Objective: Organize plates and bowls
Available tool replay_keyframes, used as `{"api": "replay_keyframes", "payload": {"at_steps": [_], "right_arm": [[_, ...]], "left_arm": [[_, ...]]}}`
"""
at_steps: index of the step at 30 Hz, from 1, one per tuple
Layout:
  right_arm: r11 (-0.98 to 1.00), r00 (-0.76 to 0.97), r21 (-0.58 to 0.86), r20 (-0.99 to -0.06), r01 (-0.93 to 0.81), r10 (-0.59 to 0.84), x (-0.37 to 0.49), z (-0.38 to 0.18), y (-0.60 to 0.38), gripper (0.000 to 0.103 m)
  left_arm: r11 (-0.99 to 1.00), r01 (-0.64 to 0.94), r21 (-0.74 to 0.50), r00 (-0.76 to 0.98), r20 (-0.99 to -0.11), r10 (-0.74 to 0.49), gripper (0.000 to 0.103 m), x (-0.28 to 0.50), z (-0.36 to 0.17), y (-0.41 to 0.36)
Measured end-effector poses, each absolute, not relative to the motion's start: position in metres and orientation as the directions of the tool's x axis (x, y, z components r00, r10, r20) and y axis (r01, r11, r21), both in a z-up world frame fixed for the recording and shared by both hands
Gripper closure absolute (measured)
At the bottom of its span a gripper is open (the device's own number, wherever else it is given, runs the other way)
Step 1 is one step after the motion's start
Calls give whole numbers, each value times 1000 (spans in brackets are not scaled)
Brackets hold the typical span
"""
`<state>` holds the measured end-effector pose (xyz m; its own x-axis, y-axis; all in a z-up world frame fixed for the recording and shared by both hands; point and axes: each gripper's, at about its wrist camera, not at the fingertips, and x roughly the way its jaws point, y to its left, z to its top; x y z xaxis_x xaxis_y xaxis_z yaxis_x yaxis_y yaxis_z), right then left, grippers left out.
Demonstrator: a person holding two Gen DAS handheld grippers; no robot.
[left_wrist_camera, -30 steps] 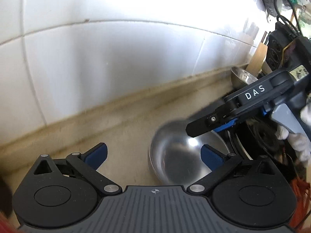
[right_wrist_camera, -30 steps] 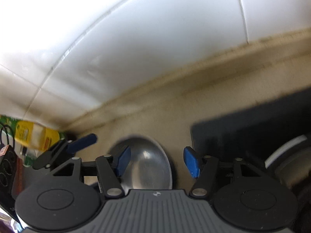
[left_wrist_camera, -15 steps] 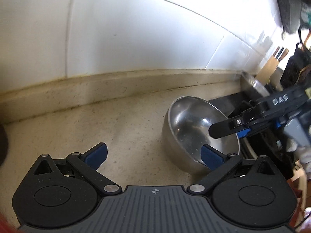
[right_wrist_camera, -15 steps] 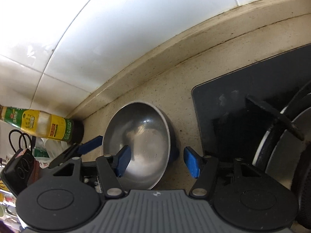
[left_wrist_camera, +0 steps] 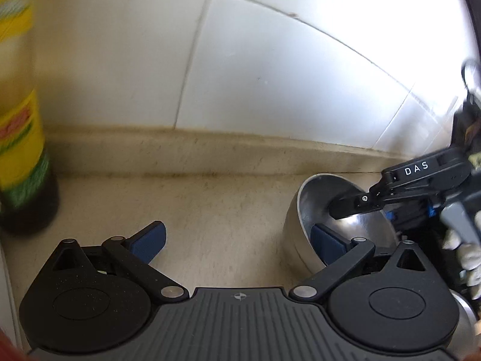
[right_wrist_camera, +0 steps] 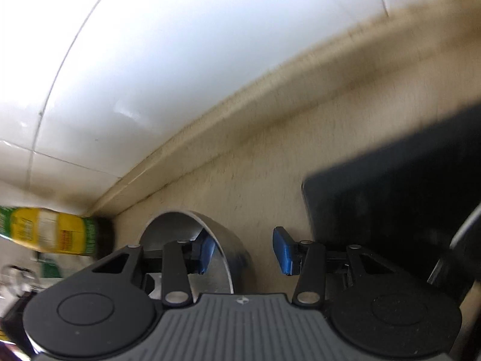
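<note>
Bowl (right_wrist_camera: 210,240) now tipped up on edge, rim between wide-open right hand-held gripper (right_wrist_camera: 244,251); left hand-held gripper (left_wrist_camera: 237,240) wide.

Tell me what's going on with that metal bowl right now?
The right gripper straddles the steel bowl's rim, one finger inside and one outside, jaws open, so nothing is clamped yet. The bowl looks tipped on the beige counter beside the black stovetop. The left gripper is open alongside it, holding nothing.
</note>
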<state>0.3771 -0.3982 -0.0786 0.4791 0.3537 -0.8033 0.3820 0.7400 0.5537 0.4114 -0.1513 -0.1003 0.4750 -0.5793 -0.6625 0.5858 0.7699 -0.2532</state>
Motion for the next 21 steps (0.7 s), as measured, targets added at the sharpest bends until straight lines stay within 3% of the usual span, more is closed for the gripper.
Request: {"api": "replay_keyframes", "payload": {"at_steps": [4,7,10,14,21], "right_arm": [[773,485,507,-822,383,299,385,-70,-397,59],[755,519,540,-795,372,313,378,-60,-402,59],[768,524,549,-784,331,334,368,-52,-401,59],[773,503,569,-773,280,387,365,-52,-397,53],[776,448,565,-792,280,415,381,-72,-390,49]], "left_arm": [[774,609,-173,502,-672,-544,0,413,-91,-174],[740,642,-202,490,-635,-597,0,401,-74,-162],[696,705,-138,482,-627,-612,0,379,-62,-145],[642,766,-30,455,-680,-575,0,366,-71,-136],[574,817,-52,364,-725,-585,0,388,-98,-185]]}}
